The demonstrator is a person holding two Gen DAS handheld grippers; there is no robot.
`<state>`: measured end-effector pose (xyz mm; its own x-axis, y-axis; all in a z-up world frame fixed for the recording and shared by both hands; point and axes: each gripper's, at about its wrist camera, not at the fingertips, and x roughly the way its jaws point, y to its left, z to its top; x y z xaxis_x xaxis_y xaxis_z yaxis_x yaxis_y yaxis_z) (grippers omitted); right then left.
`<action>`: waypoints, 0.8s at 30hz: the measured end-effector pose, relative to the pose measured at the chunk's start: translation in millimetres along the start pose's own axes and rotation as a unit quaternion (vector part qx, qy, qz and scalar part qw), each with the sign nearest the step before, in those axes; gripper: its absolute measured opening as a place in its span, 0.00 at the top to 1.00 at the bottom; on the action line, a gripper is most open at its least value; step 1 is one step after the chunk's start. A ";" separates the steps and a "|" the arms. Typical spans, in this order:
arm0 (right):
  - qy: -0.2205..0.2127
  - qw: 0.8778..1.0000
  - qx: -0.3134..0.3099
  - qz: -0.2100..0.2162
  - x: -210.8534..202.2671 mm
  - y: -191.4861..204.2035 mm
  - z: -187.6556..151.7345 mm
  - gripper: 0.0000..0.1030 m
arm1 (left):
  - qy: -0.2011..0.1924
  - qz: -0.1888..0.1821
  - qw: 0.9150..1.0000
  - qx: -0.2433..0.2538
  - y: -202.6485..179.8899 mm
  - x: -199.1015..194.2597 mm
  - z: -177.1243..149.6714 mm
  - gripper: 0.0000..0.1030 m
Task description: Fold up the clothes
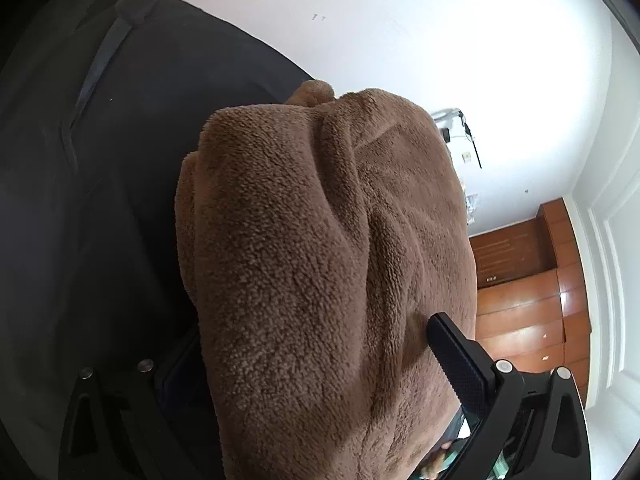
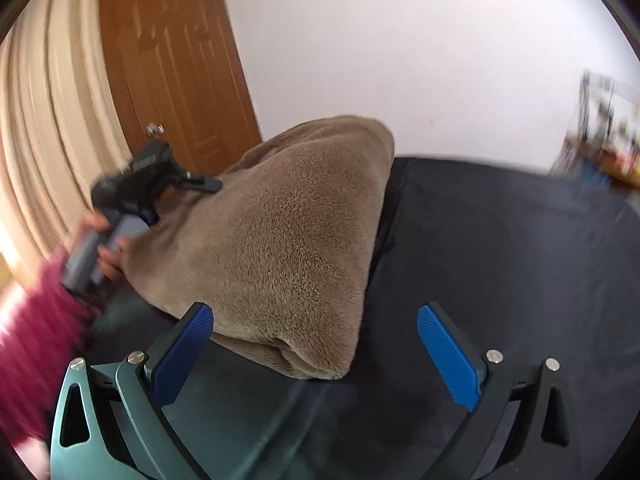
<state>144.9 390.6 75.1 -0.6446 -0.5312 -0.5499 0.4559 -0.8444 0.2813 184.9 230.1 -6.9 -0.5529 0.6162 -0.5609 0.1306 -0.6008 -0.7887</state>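
Brown fleece garment (image 1: 320,248) clamped in left hand-held gripper (image 1: 312,364); right hand-held gripper (image 2: 314,350) gapes empty beside it.

Brown fleece garment (image 2: 280,240), thick and folded into a bulky wedge, on the dark cloth surface (image 2: 500,260)

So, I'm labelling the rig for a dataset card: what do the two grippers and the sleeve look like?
The right gripper has black and teal slotted arms, silver screws and ribbed blue pads. The left gripper is black with a dark ribbed pad. The sleeve is magenta knit.
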 end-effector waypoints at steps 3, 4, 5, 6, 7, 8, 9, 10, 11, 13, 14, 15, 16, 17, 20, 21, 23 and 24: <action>0.009 0.995 0.079 0.060 3.0 -29.0 19.0 0.00 | -0.007 0.004 1.000 0.011 -2.9 4.4 1.3 0.00; 0.013 0.991 0.104 0.078 5.6 -39.4 27.4 0.00 | -0.011 0.006 1.000 0.016 -4.5 5.7 0.1 0.00; 0.017 0.988 0.125 0.093 10.1 -48.9 36.7 0.00 | -0.013 0.007 1.000 0.020 -5.2 5.6 2.9 0.00; 0.021 0.984 0.144 0.105 15.6 -58.2 45.9 0.00 | -0.015 0.008 1.000 0.024 -5.6 5.3 6.4 0.00; 0.025 0.981 0.159 0.109 23.2 -66.3 53.9 0.00 | -0.016 0.009 1.000 0.025 -6.3 6.1 7.0 0.00; 0.029 0.979 0.169 0.111 31.2 -72.3 59.9 0.00 | -0.016 0.009 1.000 0.025 -6.8 6.9 7.5 0.00; 0.037 0.976 0.180 0.118 42.5 -78.2 65.8 0.00 | -0.016 0.009 1.000 0.025 -7.3 7.8 8.0 0.00; 0.044 0.972 0.192 0.127 53.6 -83.7 71.1 0.00 | -0.016 0.009 1.000 0.025 -7.8 8.7 8.6 0.00; 0.053 0.967 0.203 0.144 63.9 -86.9 73.9 0.00 | -0.015 0.009 1.000 0.024 -8.3 9.9 9.4 0.00; 0.069 0.958 0.218 0.171 83.0 -88.9 77.0 0.00 | -0.012 0.008 1.000 0.024 -9.3 11.7 11.7 0.00; 0.077 0.958 0.221 0.168 91.4 -89.3 77.9 0.00 | -0.011 0.007 1.000 0.025 -9.8 12.7 12.6 0.00; 0.085 0.958 0.221 0.161 98.9 -89.5 78.5 0.00 | -0.010 0.006 1.000 0.026 -5.4 9.1 13.5 0.00; 0.090 0.958 0.219 0.159 104.5 -89.7 78.7 0.00 | -0.009 0.006 1.000 0.026 -4.9 8.9 13.8 0.00; 0.095 0.958 0.218 0.158 109.2 -89.8 78.9 0.00 | -0.009 0.006 1.000 0.027 -5.3 9.4 13.9 0.00; 0.103 0.956 0.219 0.165 116.3 -90.6 78.7 0.00 | -0.008 0.006 1.000 0.027 -6.0 10.3 14.0 0.00; 0.106 0.955 0.219 0.168 118.7 -90.9 78.6 0.00 | -0.009 0.006 1.000 0.029 -6.5 10.6 14.2 0.00; 0.111 0.954 0.220 0.172 123.5 -91.5 78.5 0.00 | -0.009 0.006 0.999 0.030 -7.6 11.0 15.6 0.00; 0.114 0.953 0.220 0.175 125.9 -91.7 78.5 0.00 | -0.010 0.006 0.999 0.030 -7.9 11.5 16.2 0.00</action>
<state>-26.3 395.7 41.8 -0.3278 -0.7986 -0.5047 0.2843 -0.5929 0.7534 164.2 233.7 -2.9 -0.5677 0.5984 -0.5654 0.0893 -0.6380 -0.7649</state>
